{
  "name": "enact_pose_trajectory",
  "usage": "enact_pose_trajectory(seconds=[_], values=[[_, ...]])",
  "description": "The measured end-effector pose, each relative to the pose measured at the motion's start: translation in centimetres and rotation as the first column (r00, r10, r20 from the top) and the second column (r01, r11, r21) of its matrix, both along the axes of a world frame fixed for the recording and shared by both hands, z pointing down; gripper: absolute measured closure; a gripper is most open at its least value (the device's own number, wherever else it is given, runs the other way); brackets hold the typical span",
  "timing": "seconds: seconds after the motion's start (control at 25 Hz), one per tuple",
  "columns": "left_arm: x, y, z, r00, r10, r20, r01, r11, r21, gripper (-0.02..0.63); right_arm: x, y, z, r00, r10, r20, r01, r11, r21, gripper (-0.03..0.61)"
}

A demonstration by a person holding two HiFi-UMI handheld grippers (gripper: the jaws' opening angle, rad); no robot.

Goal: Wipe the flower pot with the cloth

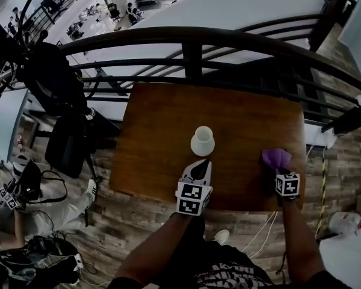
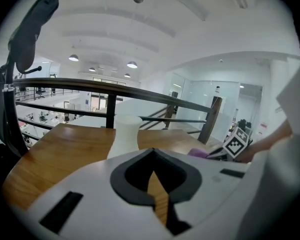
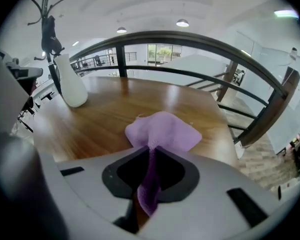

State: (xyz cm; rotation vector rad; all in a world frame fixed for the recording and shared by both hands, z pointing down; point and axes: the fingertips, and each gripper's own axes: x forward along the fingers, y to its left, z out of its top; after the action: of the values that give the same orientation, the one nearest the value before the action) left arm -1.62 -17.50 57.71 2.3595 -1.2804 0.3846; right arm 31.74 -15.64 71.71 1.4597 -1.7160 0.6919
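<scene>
White and narrow-necked, the flower pot is standing upright near the middle of the wooden bench, its long axis running straight up. The purple cloth is lying well apart from it, toward the bench's right near corner. The right tongs are clenching a fold of it while the rest is spreading out on the wood. From those tongs the pot is sitting off to the left and farther away, so the cloth is probably needing to travel leftward and away from the person to meet the pot's side. The left tongs are pointing at the pot from just in front, pinched together on nothing, and are the nearer pair for steadying it.
</scene>
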Motion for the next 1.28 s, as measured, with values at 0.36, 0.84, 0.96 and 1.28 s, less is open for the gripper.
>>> enact_pose_trajectory(seconds=[0.36,0.84,0.96,1.28], values=[[-6.0,-3.2,-4.1,0.997,-0.083,-0.008,0.083,0.994,0.074,0.615,-12.0,-5.9,-8.0,0.97,-0.165,0.18,0.125,0.969,0.215,0.548],[-5.8,-7.8,-6.4,0.998,0.055,0.045,-0.058,0.994,0.088,0.615,-24.7,-9.6,-15.4,0.9,-0.365,0.239,0.278,0.902,0.331,0.546],[-5.0,-9.0,-5.7,0.993,0.092,0.069,-0.097,0.993,0.07,0.615,-26.0,-10.1,-14.4,0.898,-0.385,0.211,0.315,0.9,0.302,0.548],[-2.8,-9.1,-3.1,0.969,0.227,0.099,-0.229,0.973,0.009,0.615,-29.2,-10.1,-11.4,0.889,-0.432,0.153,0.397,0.892,0.215,0.547]])
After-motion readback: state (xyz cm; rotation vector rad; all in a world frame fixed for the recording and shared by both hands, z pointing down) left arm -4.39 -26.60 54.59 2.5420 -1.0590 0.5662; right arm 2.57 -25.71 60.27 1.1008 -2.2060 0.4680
